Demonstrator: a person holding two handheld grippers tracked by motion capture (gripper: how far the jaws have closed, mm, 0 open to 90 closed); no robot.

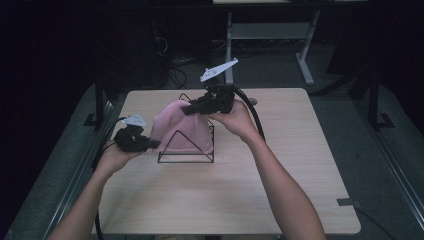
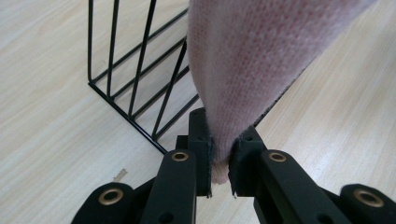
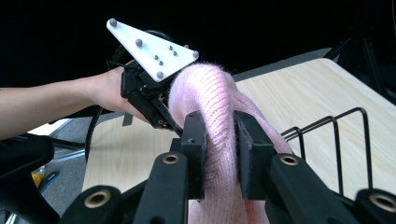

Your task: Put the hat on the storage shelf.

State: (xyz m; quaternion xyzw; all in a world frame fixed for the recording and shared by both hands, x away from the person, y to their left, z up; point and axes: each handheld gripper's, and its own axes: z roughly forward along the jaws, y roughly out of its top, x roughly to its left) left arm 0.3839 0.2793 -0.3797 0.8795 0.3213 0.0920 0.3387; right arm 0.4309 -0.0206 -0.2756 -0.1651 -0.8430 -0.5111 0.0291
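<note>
Pink knit cloth: was draped over a black wire rack near the middle of the tabletop, covering most of the rack's top and left side. Hat or folded sweater? Honestly couldn't tell.

Left gripper: was clamped on the cloth's lower edge, low down on the left side of the rack. In the left gripper view a thin tongue of pink knit was pinched right between the jaws.

Right gripper: was closed on a fat fold of the cloth up at the top, far side of the rack. Jaws squeezed a thick bunch, so not fully together.

Key relation: the cloth ran between the two grippers, low-left to high-right across the rack, so its stretch axis was basically that diagonal. Both hands were already on it; my guess was any next move would be lifting it off or pulling it tighter over the wire.

Rack: triangular front frame, upright wire dividers showed in both gripper views; it sat flat on the tabletop.

Hard to see: the room was dark, the cloth hid most of the rack's inside, and whether the knit was snagged on a wire wasn't visible. The far edge of the cloth was blocked by the right hand.
</note>
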